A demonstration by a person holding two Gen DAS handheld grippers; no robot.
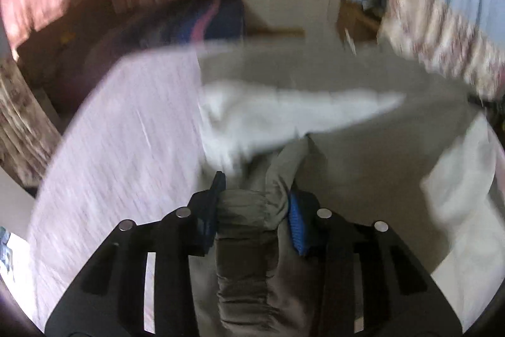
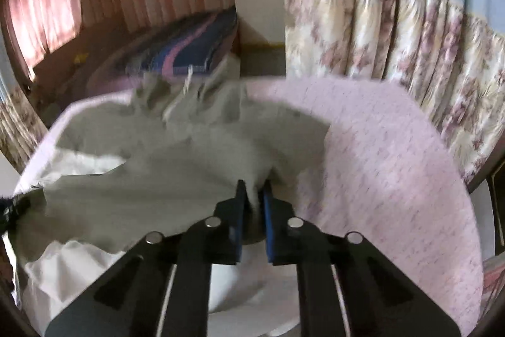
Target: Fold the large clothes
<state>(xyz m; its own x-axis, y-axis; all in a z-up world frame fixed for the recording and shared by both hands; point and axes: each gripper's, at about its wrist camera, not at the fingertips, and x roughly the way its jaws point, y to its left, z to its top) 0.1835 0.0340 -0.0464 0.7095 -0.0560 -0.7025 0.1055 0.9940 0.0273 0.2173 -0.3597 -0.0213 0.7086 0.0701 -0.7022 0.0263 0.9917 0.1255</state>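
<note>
A large grey garment (image 2: 176, 166) lies spread over the pink bed cover (image 2: 394, 179). My right gripper (image 2: 254, 188) is shut on a pinch of its right edge. In the left wrist view my left gripper (image 1: 254, 191) is shut on a bunched, gathered part of the grey garment (image 1: 246, 242), which hangs down between the blue pads (image 1: 296, 223). A white cloth (image 1: 284, 112) lies ahead of it on the grey fabric, and white cloth (image 2: 79, 267) also shows under the garment in the right wrist view. Both views are motion-blurred.
The pink bed cover (image 1: 126, 131) fills the left of the left wrist view. A second bed with a dark striped blanket (image 2: 189, 49) stands behind. A floral curtain (image 2: 394, 30) hangs at the right. A wooden piece of furniture (image 1: 356, 18) stands by the white wall.
</note>
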